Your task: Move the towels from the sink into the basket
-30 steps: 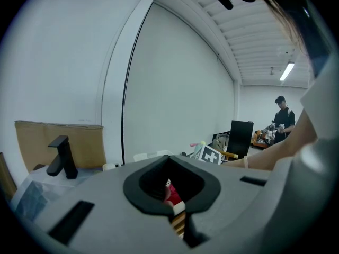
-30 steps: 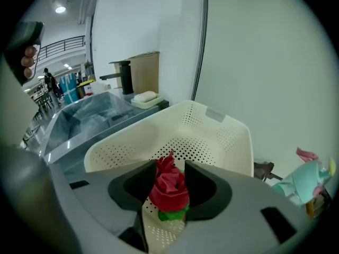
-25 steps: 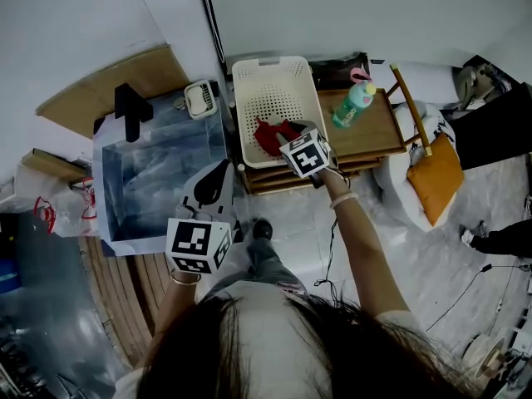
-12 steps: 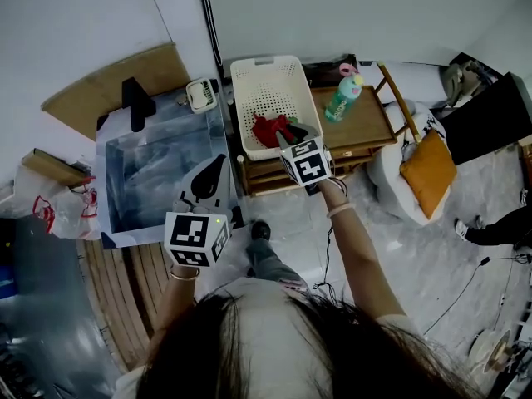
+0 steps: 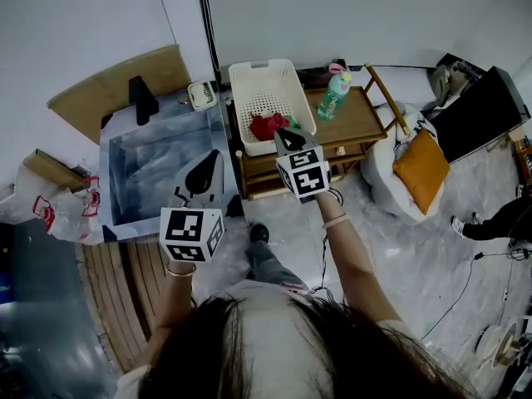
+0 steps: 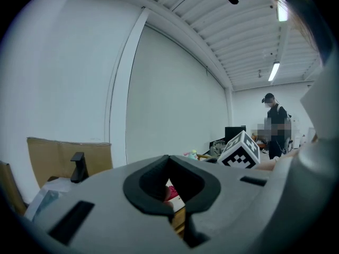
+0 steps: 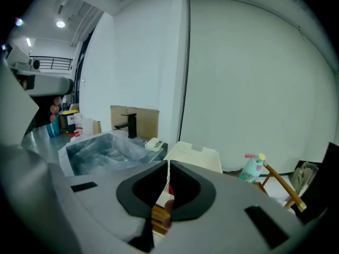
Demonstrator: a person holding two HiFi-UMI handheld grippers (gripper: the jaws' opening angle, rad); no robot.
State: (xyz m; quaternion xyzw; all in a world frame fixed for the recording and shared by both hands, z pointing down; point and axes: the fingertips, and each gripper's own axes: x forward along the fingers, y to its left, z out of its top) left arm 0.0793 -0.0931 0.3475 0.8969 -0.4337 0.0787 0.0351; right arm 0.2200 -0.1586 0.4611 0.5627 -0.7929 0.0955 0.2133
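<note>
Head view only: one sink (image 5: 158, 173) at left, one wooden surface (image 5: 359, 127) at right, one white basket (image 5: 266, 66) on the surface's left end; sink and basket side by side; right gripper view adds the black faucet (image 7: 130, 125) at the sink's back, which the left gripper view (image 6: 78, 165) also catches; left gripper view alone shows a person (image 6: 274, 123) standing far off; two grippers; left gripper (image 5: 209, 163) over the sink's near right corner, jaws together, nothing in them; right gripper (image 5: 285, 138) above the basket's near end, jaws just closing to a shut pinch, nothing between; one red towel (image 5: 266, 126) bunched in the basket's near end, long axis roughly across the basket's width; one green bottle (image 5: 332, 96) upright beside the basket.
</note>
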